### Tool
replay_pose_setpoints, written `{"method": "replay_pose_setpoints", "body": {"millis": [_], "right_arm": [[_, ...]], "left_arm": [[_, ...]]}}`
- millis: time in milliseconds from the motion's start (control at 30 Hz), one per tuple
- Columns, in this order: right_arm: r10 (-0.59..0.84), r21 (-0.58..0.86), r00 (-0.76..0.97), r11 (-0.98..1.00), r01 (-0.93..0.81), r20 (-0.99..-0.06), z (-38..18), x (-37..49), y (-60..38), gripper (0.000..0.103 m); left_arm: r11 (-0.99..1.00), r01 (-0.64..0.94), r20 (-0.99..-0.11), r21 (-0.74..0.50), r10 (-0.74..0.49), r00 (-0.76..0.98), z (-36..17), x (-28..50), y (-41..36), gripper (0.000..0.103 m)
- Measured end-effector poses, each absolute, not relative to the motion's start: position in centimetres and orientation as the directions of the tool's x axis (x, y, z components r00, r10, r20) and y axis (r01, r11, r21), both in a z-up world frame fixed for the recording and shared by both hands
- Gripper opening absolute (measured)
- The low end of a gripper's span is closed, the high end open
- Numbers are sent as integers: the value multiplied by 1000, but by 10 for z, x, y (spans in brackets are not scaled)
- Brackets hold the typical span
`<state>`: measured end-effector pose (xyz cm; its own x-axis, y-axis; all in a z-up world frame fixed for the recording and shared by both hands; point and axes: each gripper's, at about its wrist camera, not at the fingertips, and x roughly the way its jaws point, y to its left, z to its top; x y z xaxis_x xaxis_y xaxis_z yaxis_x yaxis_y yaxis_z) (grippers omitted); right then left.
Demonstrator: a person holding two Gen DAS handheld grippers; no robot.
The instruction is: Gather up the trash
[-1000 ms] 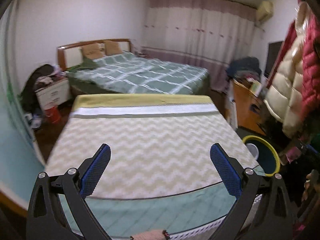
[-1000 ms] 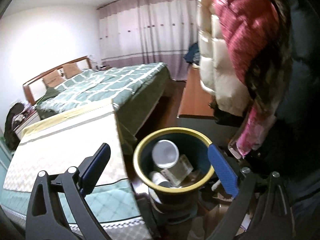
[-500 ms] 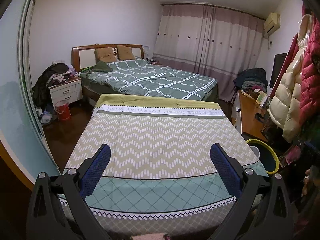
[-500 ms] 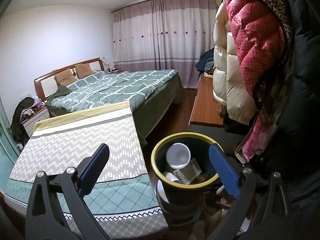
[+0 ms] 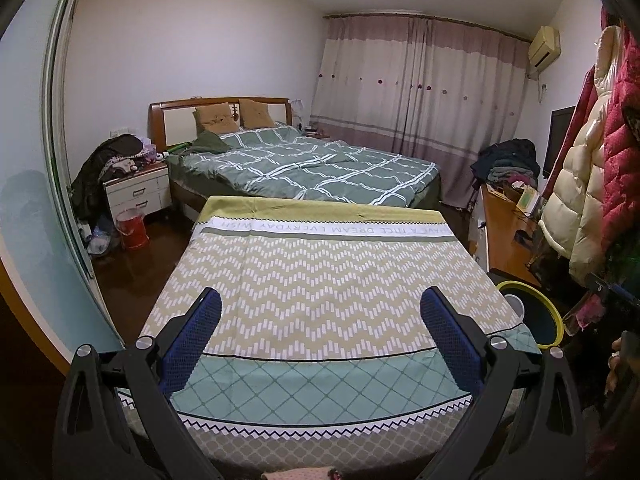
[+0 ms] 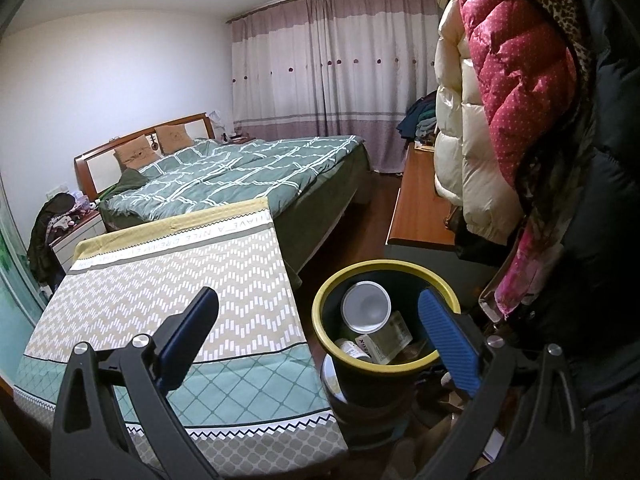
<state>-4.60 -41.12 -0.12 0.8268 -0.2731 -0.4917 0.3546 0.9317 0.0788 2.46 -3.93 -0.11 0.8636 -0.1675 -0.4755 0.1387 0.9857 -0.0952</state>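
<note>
A dark trash bin with a yellow rim [image 6: 320, 320] stands on the floor right of the table; it also shows at the right in the left wrist view [image 5: 554, 320]. Inside lie a white paper cup [image 6: 366, 306], a crumpled carton [image 6: 386, 338] and other scraps. My right gripper [image 6: 318, 326] is open and empty, held above and in front of the bin. My left gripper [image 5: 320, 328] is open and empty, held above the near end of the table with the zigzag-patterned cloth [image 5: 320, 280].
A bed with a green checked quilt [image 5: 312, 168] lies beyond the table. A nightstand [image 5: 136, 192] and red bucket [image 5: 132, 228] are at the left. Puffy coats [image 6: 500, 100] hang at the right over a wooden desk [image 6: 420, 200].
Both grippers have drawn back and risen. The table and bin look farther off and more of the room shows. Both stay open and empty.
</note>
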Motion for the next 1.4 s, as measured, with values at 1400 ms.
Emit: {"method": "replay_pose_setpoints", "body": {"millis": [1400], "right_arm": [[-252,84,818,936,342,-517,-13,-36,-408,95]], "left_arm": [[982,162,-512,-99,-190,838,-18,39,-47,98]]}}
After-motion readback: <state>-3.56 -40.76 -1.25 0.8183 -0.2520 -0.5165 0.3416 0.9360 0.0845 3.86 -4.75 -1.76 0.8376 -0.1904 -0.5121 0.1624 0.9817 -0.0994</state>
